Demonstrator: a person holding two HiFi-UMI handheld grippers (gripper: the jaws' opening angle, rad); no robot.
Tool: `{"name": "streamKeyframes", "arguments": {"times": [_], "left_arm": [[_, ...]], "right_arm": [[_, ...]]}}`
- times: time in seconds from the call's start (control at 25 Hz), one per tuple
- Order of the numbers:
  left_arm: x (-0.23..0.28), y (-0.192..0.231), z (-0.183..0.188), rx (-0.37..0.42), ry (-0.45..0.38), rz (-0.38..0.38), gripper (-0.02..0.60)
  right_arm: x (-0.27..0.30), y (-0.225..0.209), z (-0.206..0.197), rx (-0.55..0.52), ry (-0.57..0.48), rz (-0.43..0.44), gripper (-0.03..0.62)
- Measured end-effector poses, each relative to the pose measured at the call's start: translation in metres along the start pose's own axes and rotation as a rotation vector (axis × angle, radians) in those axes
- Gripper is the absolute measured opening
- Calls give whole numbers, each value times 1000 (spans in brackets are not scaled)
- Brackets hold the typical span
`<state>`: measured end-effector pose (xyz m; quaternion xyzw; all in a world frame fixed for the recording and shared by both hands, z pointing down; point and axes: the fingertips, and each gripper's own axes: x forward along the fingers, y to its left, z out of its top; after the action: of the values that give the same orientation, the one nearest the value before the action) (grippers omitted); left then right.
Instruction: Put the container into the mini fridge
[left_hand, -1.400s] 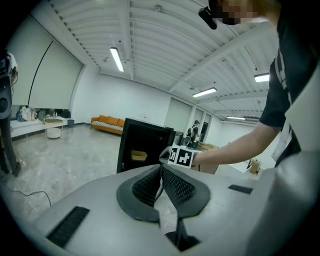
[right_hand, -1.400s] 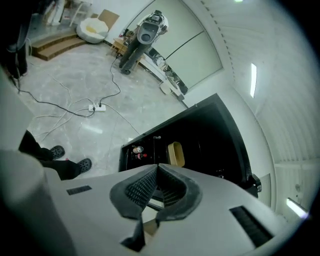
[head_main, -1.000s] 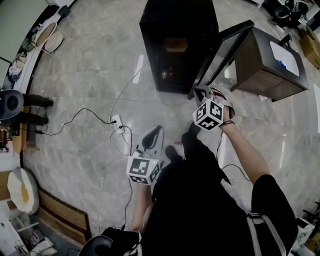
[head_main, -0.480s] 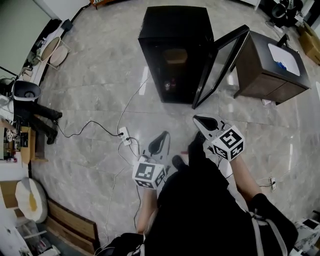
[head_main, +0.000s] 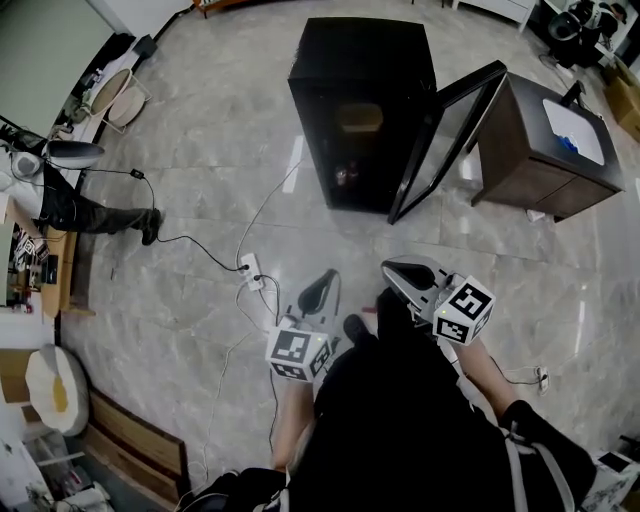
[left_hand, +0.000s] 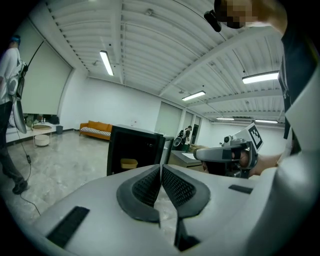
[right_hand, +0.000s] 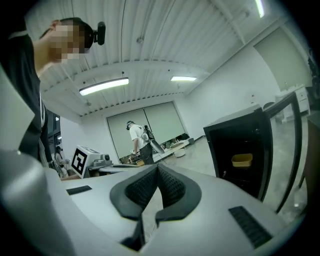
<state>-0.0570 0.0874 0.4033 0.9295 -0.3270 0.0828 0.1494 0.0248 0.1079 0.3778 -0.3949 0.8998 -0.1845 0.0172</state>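
Grey marbled floor tiles fill the head view, seen from above past the wearer's dark clothing. Nearest, well short of the mini fridge (head_main: 360, 90), the left gripper (head_main: 322, 284) points toward it, its jaws pressed together on nothing. Beside it, on the door side of the fridge, the right gripper (head_main: 392, 268) is likewise fully closed and empty; its own view shows the ribbed pads meeting with nothing between them.

A second ago the right gripper was up at the lower edge of the fridge's glass door (head_main: 445, 140). It has since drawn back toward the wearer and now sits well apart from the fridge, while the left gripper has hardly shifted.

A white power strip (head_main: 250, 270) lies on the floor between the grippers and the fridge. Inside the fridge, the yellow container (head_main: 360, 118) rests on a shelf, and the door stands wide open. Just beyond the door is a wooden cabinet (head_main: 545, 150).

The container appears placed; likely only shutting the door is left.
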Motion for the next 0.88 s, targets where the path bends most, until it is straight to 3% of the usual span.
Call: {"name": "streamKeyframes", "arguments": {"times": [0.2,0.88], "left_arm": [[-5,-3,-3,-6,5,6,41],[1,-17,-7,-3,15,-30,41]], "right_arm": [[-7,-4,5,33,-21,-24,18],[-17,-10,4,-30,13,-77,18]]}}
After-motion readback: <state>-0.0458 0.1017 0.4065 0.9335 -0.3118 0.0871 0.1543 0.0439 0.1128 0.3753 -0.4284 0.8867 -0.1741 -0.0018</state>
